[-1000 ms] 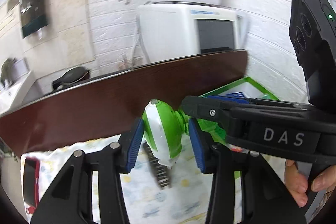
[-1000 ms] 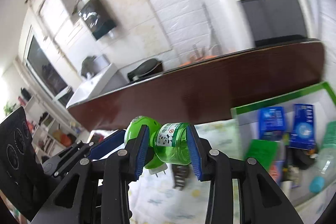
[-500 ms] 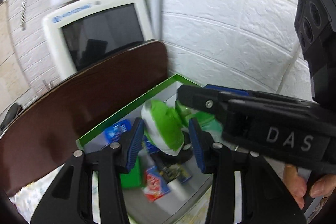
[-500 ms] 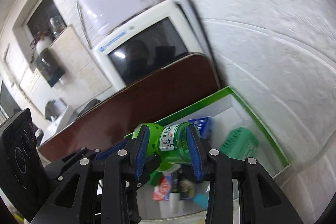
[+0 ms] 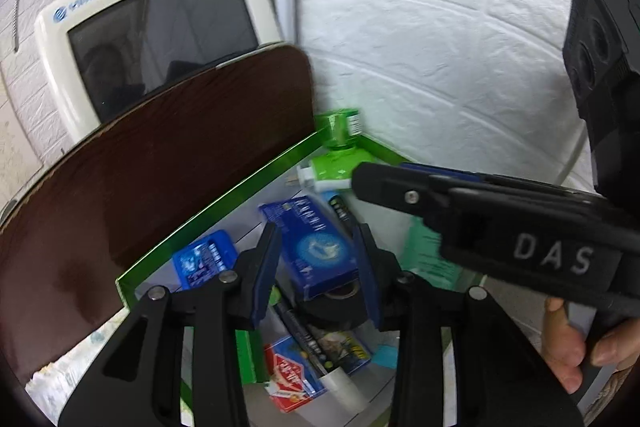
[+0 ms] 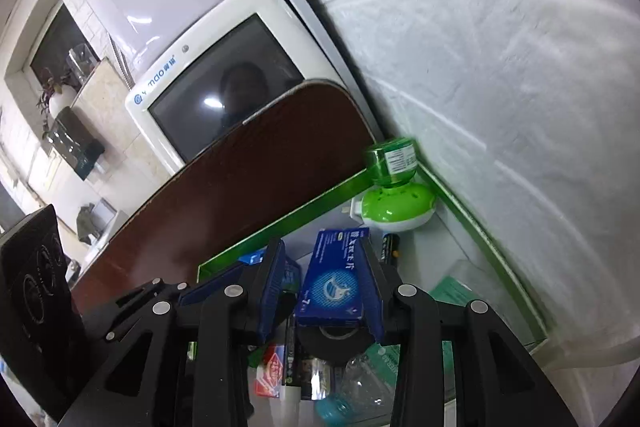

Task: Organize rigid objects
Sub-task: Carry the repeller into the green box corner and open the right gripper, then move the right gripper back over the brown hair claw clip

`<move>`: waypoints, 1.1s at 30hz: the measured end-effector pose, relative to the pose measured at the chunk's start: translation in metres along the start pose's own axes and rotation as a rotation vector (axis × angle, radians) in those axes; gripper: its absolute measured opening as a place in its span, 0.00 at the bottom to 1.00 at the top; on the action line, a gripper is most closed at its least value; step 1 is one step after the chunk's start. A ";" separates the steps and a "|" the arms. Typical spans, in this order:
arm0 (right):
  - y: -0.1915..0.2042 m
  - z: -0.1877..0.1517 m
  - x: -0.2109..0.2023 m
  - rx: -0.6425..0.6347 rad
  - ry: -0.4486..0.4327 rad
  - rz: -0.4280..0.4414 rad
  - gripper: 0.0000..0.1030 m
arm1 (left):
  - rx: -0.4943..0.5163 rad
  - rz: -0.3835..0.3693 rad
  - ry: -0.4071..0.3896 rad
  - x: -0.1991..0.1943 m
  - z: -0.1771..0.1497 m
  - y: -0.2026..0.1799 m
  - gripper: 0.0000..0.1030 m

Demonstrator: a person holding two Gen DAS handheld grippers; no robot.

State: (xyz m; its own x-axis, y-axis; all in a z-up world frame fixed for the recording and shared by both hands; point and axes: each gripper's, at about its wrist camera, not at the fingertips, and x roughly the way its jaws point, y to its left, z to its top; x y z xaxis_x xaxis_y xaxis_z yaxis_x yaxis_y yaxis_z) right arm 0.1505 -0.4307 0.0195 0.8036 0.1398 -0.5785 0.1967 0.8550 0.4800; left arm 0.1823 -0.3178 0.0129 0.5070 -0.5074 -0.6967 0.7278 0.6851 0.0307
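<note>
Green mosquito-repellent plug-in point(image 6: 394, 205) lies in far corner of green-rimmed bin point(image 6: 280, 223). Left tongs point(image 5: 316, 269) closing, empty; right tongs point(image 6: 320, 285) released, empty.

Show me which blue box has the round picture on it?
The bigger dark blue box lying mid-bin has the round picture. The smaller blue box, lighter, lies by the green bin wall.

The plug-in repeller point(image 6: 394, 205) sits in the tray's point(image 6: 280, 227) far corner, behind the box point(image 6: 336, 275)
</note>
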 end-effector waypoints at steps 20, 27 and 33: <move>0.064 -0.020 0.002 -0.083 0.047 0.057 0.38 | -0.165 0.204 -0.062 -0.049 -0.038 0.077 0.50; 0.112 -0.038 0.015 -0.157 0.104 0.107 0.38 | -0.273 0.307 -0.078 -0.108 -0.085 0.130 0.59; 0.154 -0.059 0.030 -0.215 0.154 0.138 0.38 | -0.325 0.296 0.007 -0.097 -0.133 0.145 0.65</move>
State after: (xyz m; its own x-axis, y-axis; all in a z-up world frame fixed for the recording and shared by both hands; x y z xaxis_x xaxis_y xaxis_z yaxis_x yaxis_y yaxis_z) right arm 0.1718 -0.2657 0.0374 0.7167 0.3218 -0.6187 -0.0445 0.9065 0.4199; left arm 0.1773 -0.1005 -0.0105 0.6679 -0.2612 -0.6969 0.3679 0.9299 0.0040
